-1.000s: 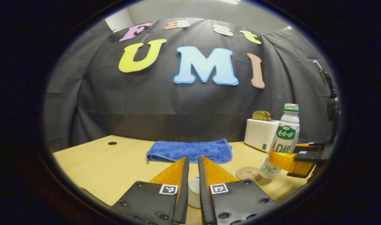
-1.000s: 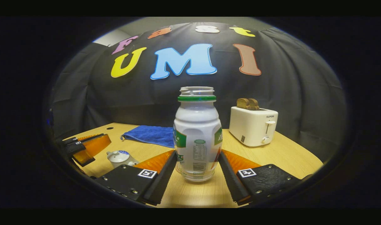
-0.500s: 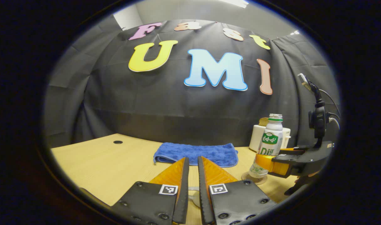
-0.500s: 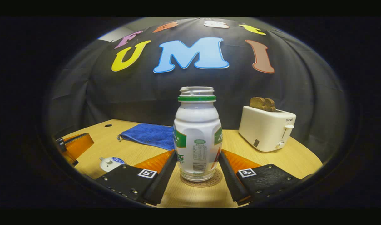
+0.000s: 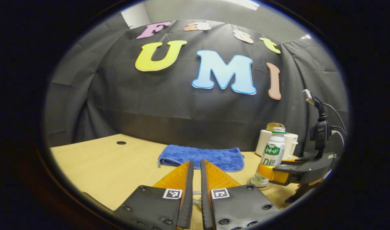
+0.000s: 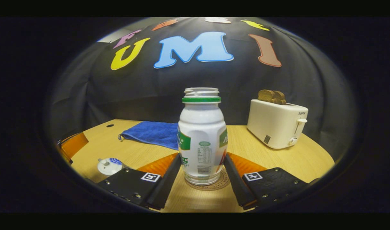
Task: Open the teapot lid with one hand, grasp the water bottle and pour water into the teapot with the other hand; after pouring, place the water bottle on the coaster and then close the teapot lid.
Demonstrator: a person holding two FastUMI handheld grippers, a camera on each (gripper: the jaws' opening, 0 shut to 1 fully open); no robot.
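**Bottle set on the coaster, grip not yet released**

The right gripper (image 6: 201,166) pinches the open water bottle (image 6: 202,137), both fingers against its lower body; the bottle stands upright on the round coaster (image 6: 223,183), towards the tabletop's (image 6: 278,159) near edge, with a toaster (image 6: 276,126) behind. The left gripper (image 5: 195,179) has its jaws nearly pressed together; whether they pinch the lid is not clear. The teapot (image 6: 109,165) sits near the left edge. Risk: opening unevenly, or withdrawing sideways, could tip the uncapped bottle.
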